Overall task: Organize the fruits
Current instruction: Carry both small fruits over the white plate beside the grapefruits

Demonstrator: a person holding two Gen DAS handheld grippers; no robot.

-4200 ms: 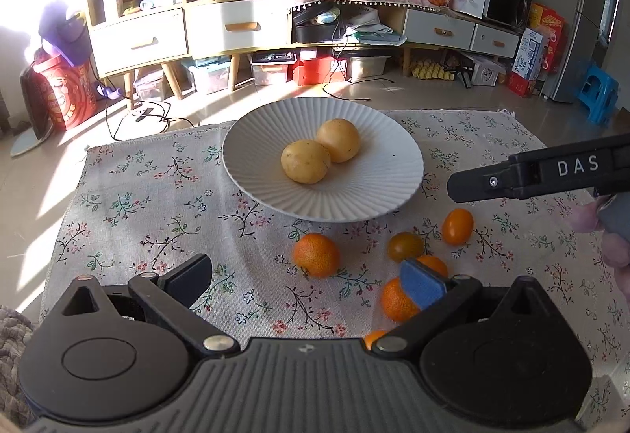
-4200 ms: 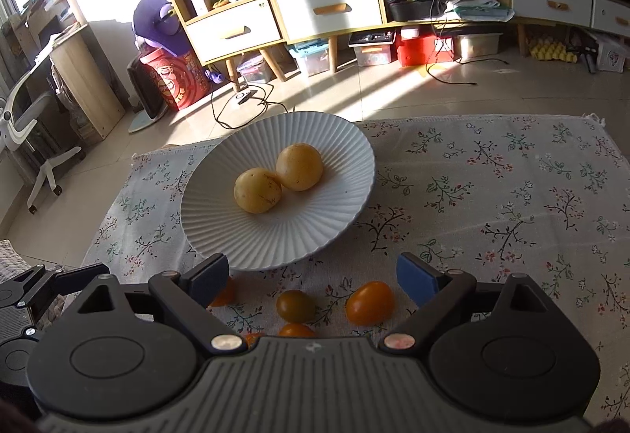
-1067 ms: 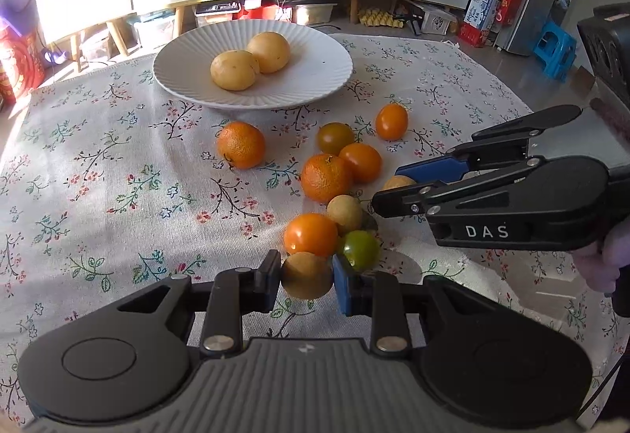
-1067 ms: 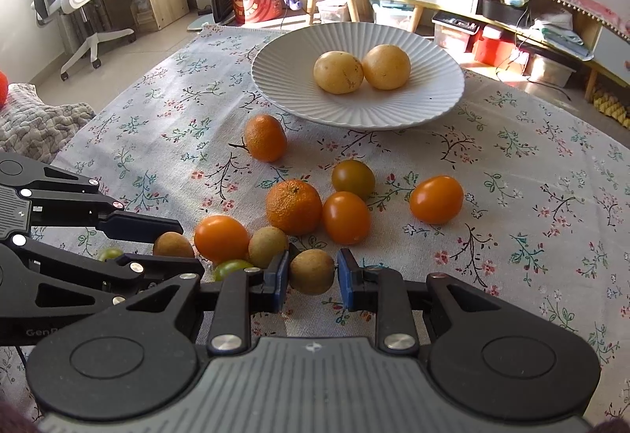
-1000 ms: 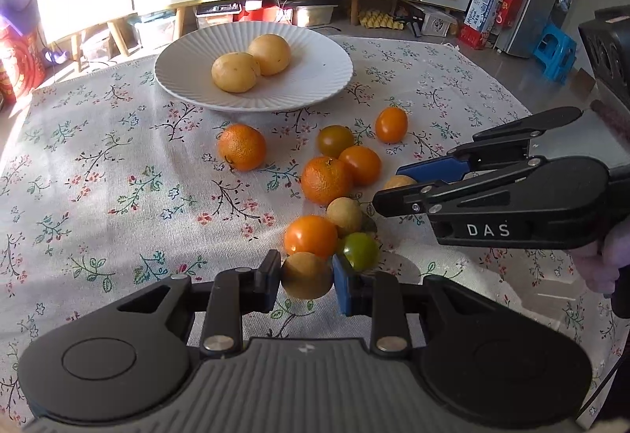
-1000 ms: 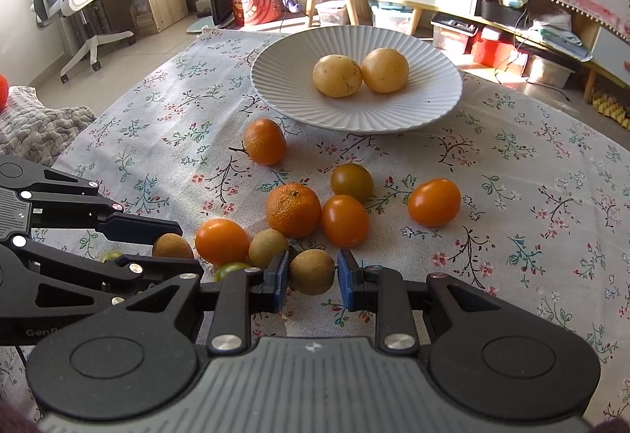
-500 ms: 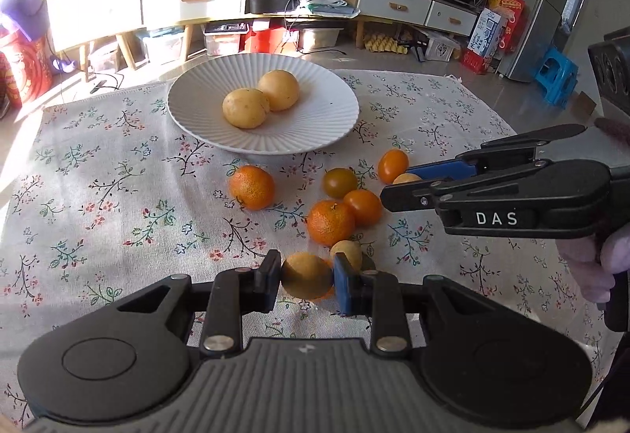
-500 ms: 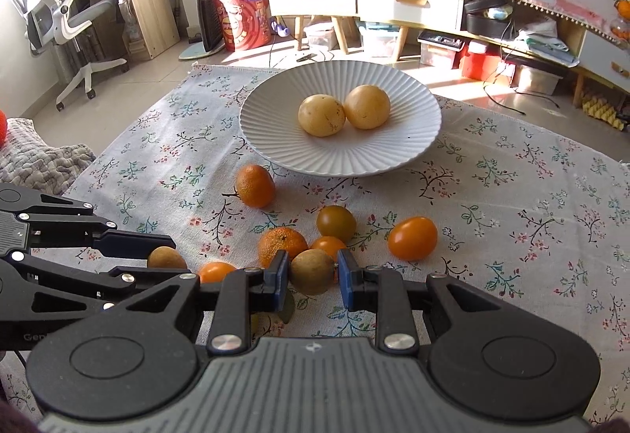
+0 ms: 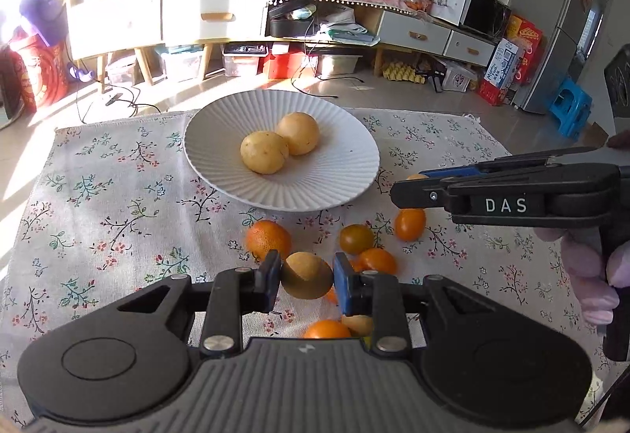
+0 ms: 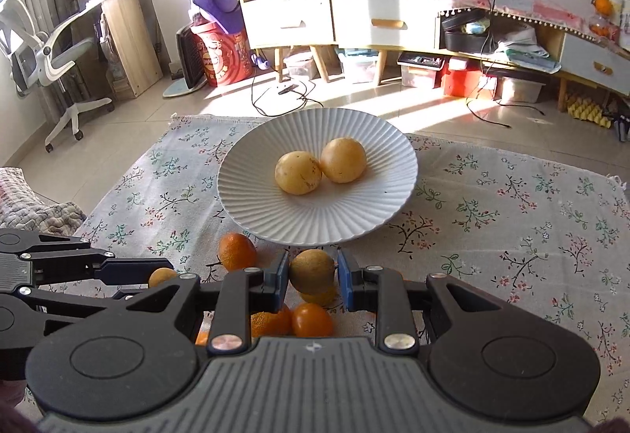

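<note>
I have both claws loaded. The left claw [image 9: 307, 277] is clamped on a brownish round fruit [image 9: 306, 274], and the right claw [image 10: 312, 272] is clamped on an olive-brown fruit [image 10: 312, 271]; in each case the blue pads press on opposite sides, about at the widest part, and the fruit hangs clear above the floral tablecloth [image 9: 118, 204] on the tabletop. The white ribbed plate [image 10: 252, 204] sits ahead toward the far edge, already carrying two pale yellow fruits [image 10: 298, 172] side by side in its middle. Loose oranges and small orange fruits, among them one tangerine [image 9: 268, 239], lie on the cloth between the plate and my claws.

I judge these fruits light, firm-skinned and smooth, so they could roll or squirt out if the pads sat off-centre; holding across the widest part looks right. A hard squeeze might bruise them. The plate's shallow dish should catch them, but I would set each down low beside the two already there, since round fruit dropped from height may knock them or roll over the rim.
</note>
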